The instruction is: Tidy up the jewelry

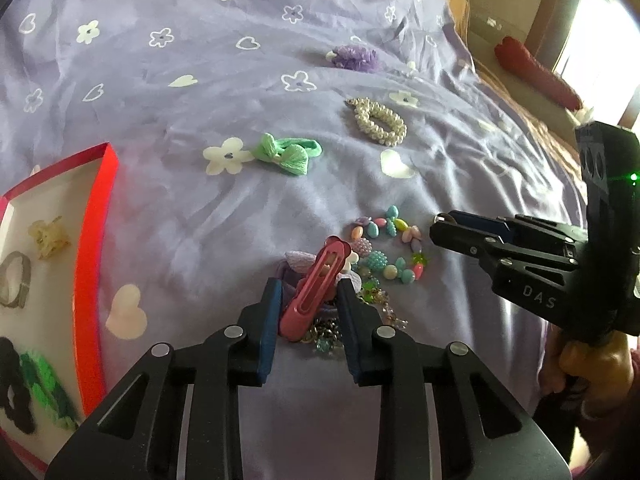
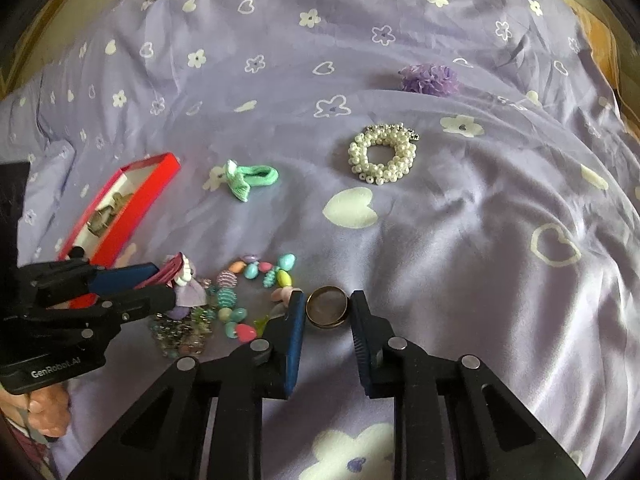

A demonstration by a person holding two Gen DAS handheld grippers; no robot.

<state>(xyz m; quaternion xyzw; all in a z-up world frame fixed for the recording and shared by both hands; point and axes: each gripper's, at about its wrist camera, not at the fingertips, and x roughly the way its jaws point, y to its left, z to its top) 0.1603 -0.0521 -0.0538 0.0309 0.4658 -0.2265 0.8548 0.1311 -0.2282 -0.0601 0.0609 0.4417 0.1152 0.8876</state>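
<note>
My left gripper (image 1: 310, 292) is shut on a pink hair clip (image 1: 316, 284) that tilts up over a heap of a lilac hair tie (image 1: 298, 262) and a crystal chain (image 1: 328, 332). From the right wrist view the left gripper (image 2: 164, 284) pinches that clip (image 2: 170, 272) beside a pastel bead bracelet (image 2: 256, 292). My right gripper (image 2: 328, 300) is shut on a gold ring (image 2: 326, 306) lying on the purple bedsheet. The right gripper (image 1: 438, 226) shows in the left wrist view just right of the bead bracelet (image 1: 390, 248).
A red-rimmed box (image 1: 96, 240) at the left holds a clear claw clip (image 1: 46, 236) and other pieces. Further out on the sheet lie a green bow tie (image 1: 286, 154), a pearl scrunchie (image 1: 380, 122) and a purple scrunchie (image 1: 354, 56). A hand (image 1: 592, 364) grips the right handle.
</note>
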